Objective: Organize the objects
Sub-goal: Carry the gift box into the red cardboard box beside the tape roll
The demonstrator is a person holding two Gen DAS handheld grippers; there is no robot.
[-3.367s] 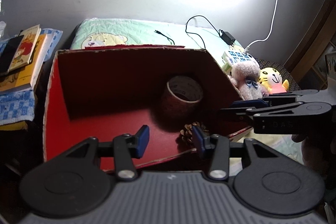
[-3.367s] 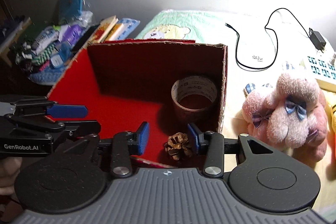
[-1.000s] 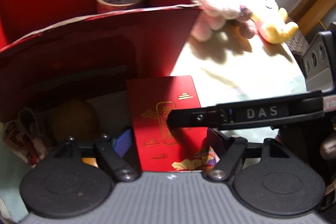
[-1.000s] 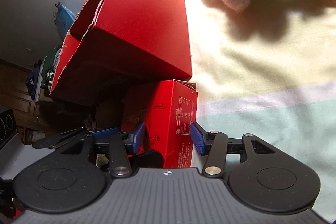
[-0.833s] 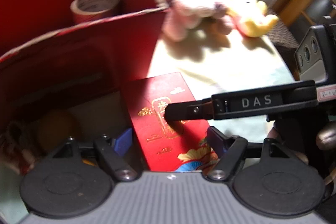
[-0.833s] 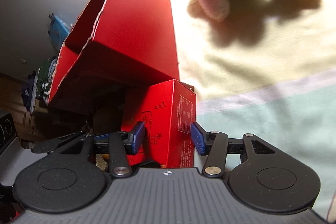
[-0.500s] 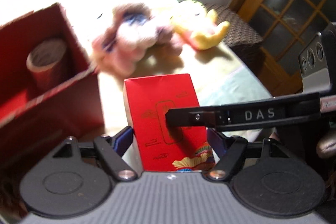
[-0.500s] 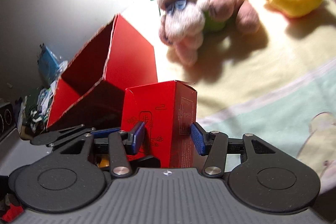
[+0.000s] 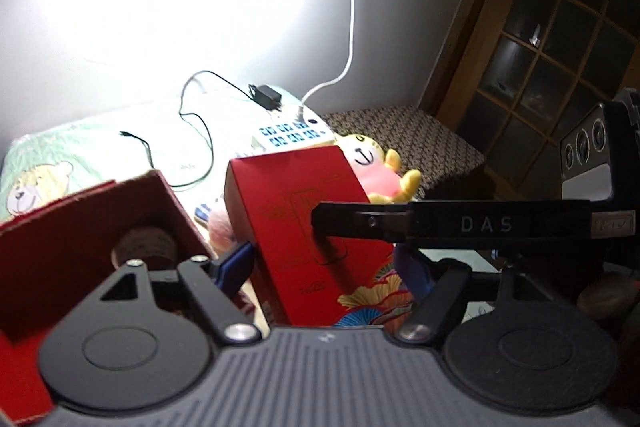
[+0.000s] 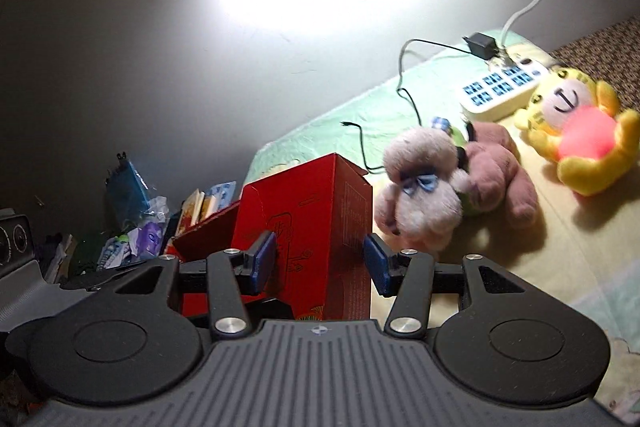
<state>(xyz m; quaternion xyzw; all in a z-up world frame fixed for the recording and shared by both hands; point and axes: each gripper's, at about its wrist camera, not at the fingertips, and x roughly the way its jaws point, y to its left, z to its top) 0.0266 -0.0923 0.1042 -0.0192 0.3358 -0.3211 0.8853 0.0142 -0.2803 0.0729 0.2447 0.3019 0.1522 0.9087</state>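
Because both grippers pinch it from crossing sides, the red gift box [image 9: 304, 227] hangs steady above the bedding, right of the open carton [image 9: 80, 227]; your left gripper [image 9: 326, 267] and right gripper [image 10: 320, 263] each clamp its walls.

tape roll [image 9: 144, 247] in open box [image 9: 86, 215]; carton [image 9: 304, 239] right

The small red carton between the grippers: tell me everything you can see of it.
The small red carton is a tall cardboard box with gold line art, a colourful fan print at its base and small print on one side. It stands roughly upright, top flap closed. The left gripper and right gripper bracket it; firm contact is unclear.
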